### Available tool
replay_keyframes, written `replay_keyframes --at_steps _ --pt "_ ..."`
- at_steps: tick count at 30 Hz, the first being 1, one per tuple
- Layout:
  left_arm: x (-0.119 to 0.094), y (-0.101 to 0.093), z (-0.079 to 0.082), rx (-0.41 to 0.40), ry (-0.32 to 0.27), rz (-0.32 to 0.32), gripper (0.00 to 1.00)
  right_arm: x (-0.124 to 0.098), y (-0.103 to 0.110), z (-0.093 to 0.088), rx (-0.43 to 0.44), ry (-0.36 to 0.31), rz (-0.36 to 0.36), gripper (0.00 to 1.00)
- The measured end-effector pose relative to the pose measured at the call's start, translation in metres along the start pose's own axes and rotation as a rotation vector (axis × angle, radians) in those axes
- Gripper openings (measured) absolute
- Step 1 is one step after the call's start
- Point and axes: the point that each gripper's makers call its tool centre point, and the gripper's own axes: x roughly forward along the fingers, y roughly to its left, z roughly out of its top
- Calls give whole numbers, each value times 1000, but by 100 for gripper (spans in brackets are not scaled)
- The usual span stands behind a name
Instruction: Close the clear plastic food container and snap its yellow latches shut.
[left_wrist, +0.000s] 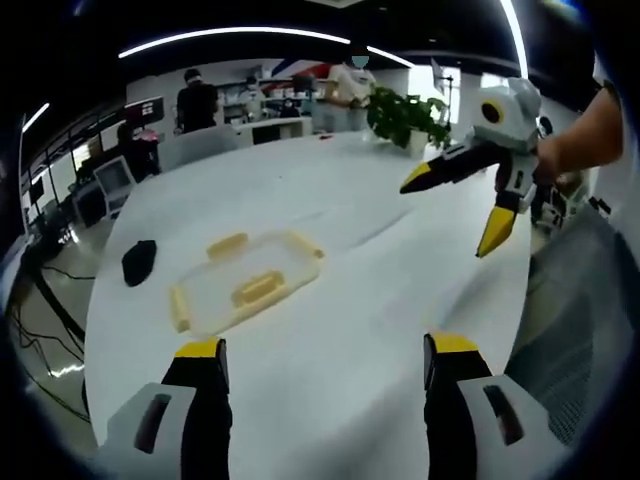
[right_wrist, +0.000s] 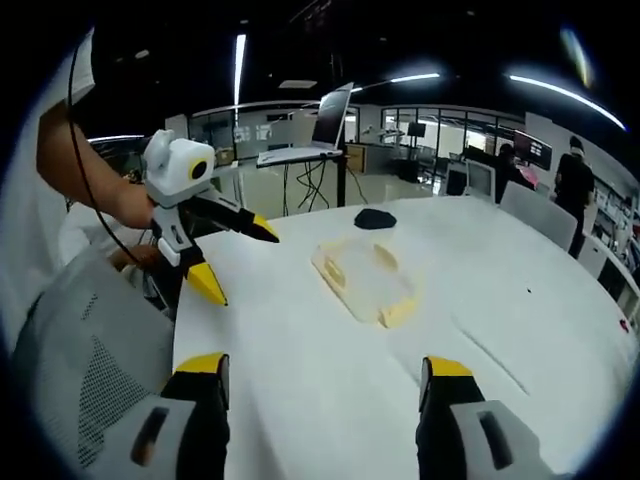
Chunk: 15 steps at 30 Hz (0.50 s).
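A clear plastic food container (left_wrist: 243, 284) with yellow latches lies flat on the white table (left_wrist: 350, 230), left of centre in the left gripper view. My left gripper (left_wrist: 326, 352) stands open short of it, nothing between its yellow-tipped jaws. The right gripper (left_wrist: 458, 207) hangs open above the table at the right of that view, held by a hand. In the right gripper view the container (right_wrist: 364, 277) lies ahead near the middle, my right gripper (right_wrist: 323, 372) is open below it, and the left gripper (right_wrist: 238, 256) hovers open at the left.
A small black object (left_wrist: 139, 261) lies on the table left of the container, also the black object (right_wrist: 375, 218) beyond it in the right gripper view. A potted plant (left_wrist: 408, 118) stands at the far end. A mesh chair (right_wrist: 80, 360) sits by the table's edge. People stand in the background.
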Motion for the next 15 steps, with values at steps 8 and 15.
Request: replay_keyframes --at_steps 8,15 --pt "3 7 -4 -6 6 5 77 7 -6 4 -15 11 12 77" --pt "4 11 -8 -4 9 2 76 12 -9 10 -26 6 19 78"
